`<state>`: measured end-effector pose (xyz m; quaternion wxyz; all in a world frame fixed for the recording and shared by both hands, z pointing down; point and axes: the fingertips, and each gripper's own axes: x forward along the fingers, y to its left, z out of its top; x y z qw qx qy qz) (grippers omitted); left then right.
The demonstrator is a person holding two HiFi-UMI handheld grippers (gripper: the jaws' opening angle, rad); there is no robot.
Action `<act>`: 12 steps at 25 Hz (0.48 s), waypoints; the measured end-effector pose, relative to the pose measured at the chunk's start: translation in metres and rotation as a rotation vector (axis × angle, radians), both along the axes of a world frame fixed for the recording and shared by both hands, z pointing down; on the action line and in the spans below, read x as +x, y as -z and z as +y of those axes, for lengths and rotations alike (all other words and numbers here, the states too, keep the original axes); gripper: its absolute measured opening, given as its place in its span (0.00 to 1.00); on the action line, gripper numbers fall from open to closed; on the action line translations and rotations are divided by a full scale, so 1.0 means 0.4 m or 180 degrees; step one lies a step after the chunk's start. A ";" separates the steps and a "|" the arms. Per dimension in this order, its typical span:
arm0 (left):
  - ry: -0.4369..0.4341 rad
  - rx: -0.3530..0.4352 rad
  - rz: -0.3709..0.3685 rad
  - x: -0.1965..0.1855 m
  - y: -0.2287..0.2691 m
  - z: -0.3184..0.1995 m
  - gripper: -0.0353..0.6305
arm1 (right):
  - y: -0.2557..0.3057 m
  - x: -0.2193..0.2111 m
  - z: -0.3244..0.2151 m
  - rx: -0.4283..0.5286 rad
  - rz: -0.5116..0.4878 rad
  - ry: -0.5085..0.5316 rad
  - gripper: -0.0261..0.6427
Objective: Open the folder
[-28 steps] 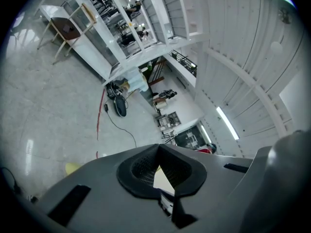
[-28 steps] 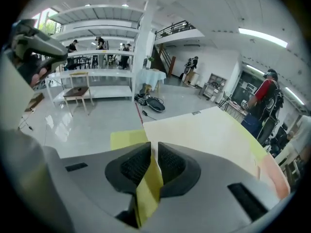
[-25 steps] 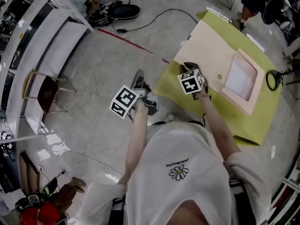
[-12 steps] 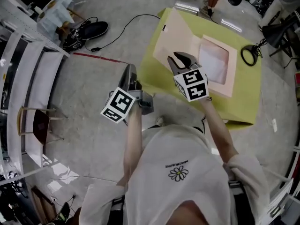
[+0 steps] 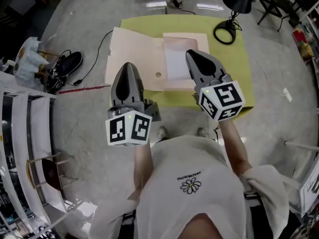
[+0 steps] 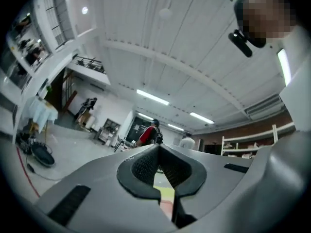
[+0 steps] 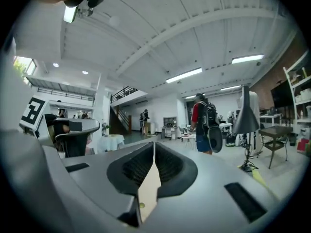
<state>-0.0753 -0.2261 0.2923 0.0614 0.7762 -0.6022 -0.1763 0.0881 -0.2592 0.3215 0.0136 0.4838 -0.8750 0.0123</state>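
Folder [image 5: 134, 59] lies flat on the yellow-green mat [image 5: 234, 68], upper middle of the head view, ahead of both claws. Left gripper [image 5: 127, 67] and right gripper [image 5: 195, 56] hang above it, clear of it, each with jaws pressed together on nothing. The beige sheet looks wide, with a pocket panel at right; I can't tell if it's already spread. To do this well, I'd descend to a free edge, part one claw, pinch only the top leaf and pin the rest with the other.
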 end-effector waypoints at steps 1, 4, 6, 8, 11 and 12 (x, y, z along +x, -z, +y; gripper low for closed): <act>-0.0005 0.0055 -0.0187 0.044 0.008 -0.004 0.08 | 0.002 0.048 0.004 0.0021 -0.0053 -0.0099 0.07; 0.0044 0.0230 -0.0607 0.154 0.020 -0.015 0.08 | 0.012 0.165 0.016 0.0129 -0.0129 -0.0347 0.06; 0.0088 0.0275 -0.0715 0.212 0.008 -0.014 0.08 | 0.008 0.228 0.029 0.0189 -0.0136 -0.0465 0.06; 0.0074 0.0260 -0.0805 0.264 -0.011 -0.011 0.08 | -0.001 0.277 0.045 0.0208 -0.0158 -0.0554 0.06; 0.0019 0.0215 -0.0877 0.321 -0.030 -0.010 0.08 | -0.011 0.328 0.065 0.0224 -0.0116 -0.0649 0.06; 0.0004 0.0192 -0.0857 0.332 -0.033 -0.011 0.08 | -0.012 0.341 0.070 0.0238 -0.0077 -0.0680 0.06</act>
